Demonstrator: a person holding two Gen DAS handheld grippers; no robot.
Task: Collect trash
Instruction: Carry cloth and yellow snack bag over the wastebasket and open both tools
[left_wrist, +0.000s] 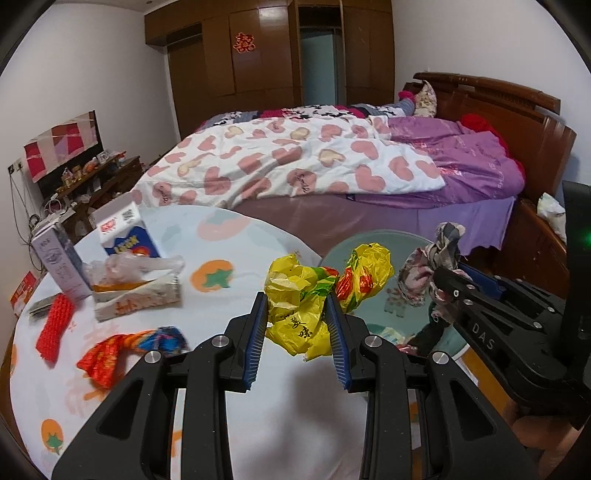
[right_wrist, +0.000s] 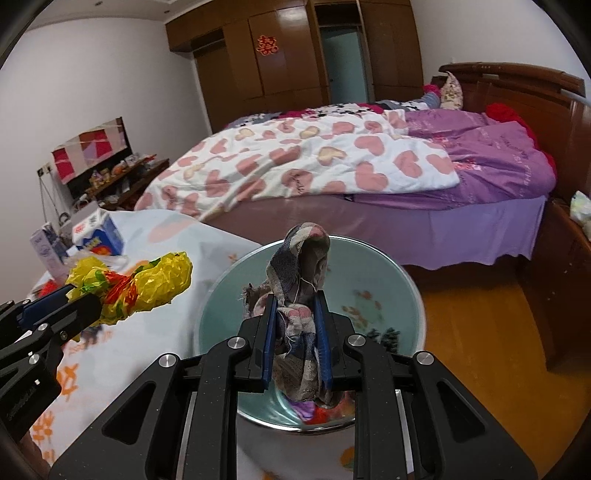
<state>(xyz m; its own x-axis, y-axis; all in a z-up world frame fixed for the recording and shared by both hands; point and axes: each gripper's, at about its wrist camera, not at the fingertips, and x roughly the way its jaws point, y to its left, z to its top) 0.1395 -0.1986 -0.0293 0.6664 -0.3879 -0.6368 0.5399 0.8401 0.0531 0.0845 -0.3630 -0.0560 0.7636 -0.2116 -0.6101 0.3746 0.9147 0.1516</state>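
White letters "DAS" run along the black arm of the right tongs (left_wrist: 448, 284). A red double-happiness sign (left_wrist: 244, 43) hangs on the wardrobe door (left_wrist: 258, 55). Black Chinese characters on the yellow plastic bag (left_wrist: 299, 306) are too crumpled to read.

White walls (right_wrist: 110, 74), dark wood wardrobe (right_wrist: 288, 62), bed (right_wrist: 369, 221) under heart-print quilt (right_wrist: 295, 166), orange wood floor (right_wrist: 480, 332)

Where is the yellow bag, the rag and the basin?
yellow bag (left_wrist: 295, 295): left wrist view, on its crumpled middle between the fingers.
rag (right_wrist: 297, 317): right wrist view, on the checked cloth pinched between the fingers.
basin (right_wrist: 380, 273): right wrist view, on its bare inner wall.
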